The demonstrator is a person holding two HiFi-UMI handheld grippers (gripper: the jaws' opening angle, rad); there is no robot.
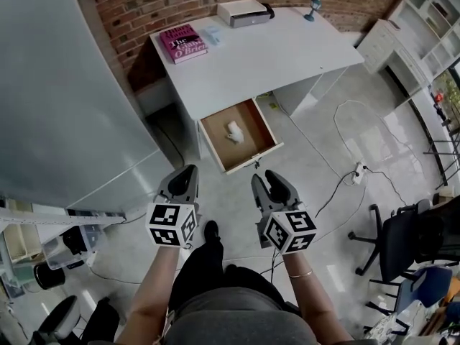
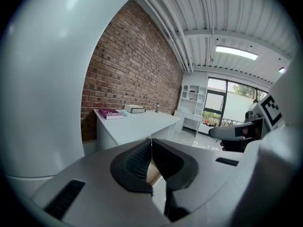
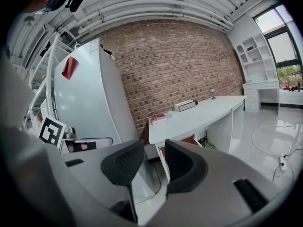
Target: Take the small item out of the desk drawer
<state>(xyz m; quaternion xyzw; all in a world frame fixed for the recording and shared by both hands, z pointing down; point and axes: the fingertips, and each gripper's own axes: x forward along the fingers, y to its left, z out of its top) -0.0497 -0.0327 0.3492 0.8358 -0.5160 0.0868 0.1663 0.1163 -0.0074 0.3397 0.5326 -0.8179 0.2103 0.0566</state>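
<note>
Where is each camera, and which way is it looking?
Head view: on the person's head, looking steeply down at the desk, open drawer, left gripper, right gripper, forearms, legs.
Left gripper view: on the left gripper, facing the desk; jaws together.
Right gripper view: on the right gripper, facing the desk; jaws apart.
All share the desk and pink book.

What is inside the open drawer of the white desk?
A small white item lies on the wooden bottom of the drawer. Nothing else shows there; any part still under the desk is covered.
</note>
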